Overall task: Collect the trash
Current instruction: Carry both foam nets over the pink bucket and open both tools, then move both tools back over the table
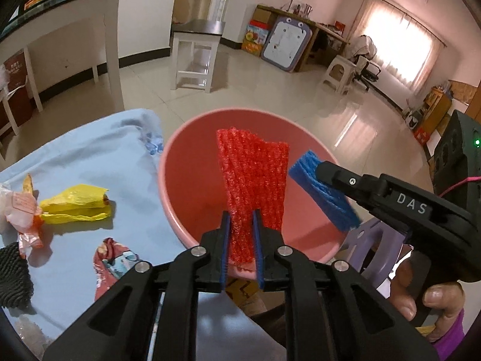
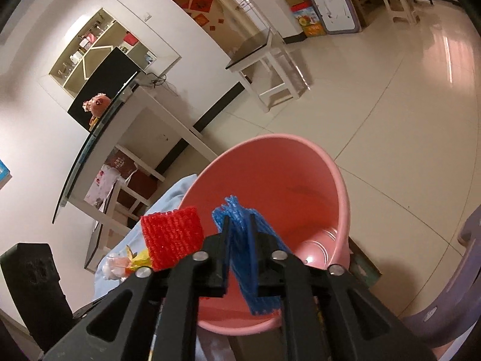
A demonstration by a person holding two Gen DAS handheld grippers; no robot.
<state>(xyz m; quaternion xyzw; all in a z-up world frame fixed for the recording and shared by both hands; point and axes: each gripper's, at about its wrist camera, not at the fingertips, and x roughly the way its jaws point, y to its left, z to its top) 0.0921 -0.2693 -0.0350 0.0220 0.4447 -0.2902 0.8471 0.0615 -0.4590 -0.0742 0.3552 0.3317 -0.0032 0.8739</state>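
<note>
Off to my left tool's far left, only its own camera shows the litter on the blue-clothed counter [image 1: 90, 162]: a pale crumpled wrapper [image 1: 21, 207], a yellow plastic bag [image 1: 78, 204] just beside it, and a red printed wrapper [image 1: 111, 258] nearer me. My left tool [image 1: 241, 234] is pinching the red foam net [image 1: 255, 177], which stands upright between its blue pads over the pink bucket [image 1: 180, 204]. To its right, my right tool [image 1: 324, 171] reaches in sideways, pressed onto the blue foam net [image 1: 303, 171] above the bucket's rim. The right camera alone shows the bucket's ribbed bottom and the blue net [image 2: 240, 240] gripped edge-on by the right tool [image 2: 239, 237], with the red net [image 2: 173, 237] just left of it. My hand [image 1: 433, 300] holds the right handle
</note>
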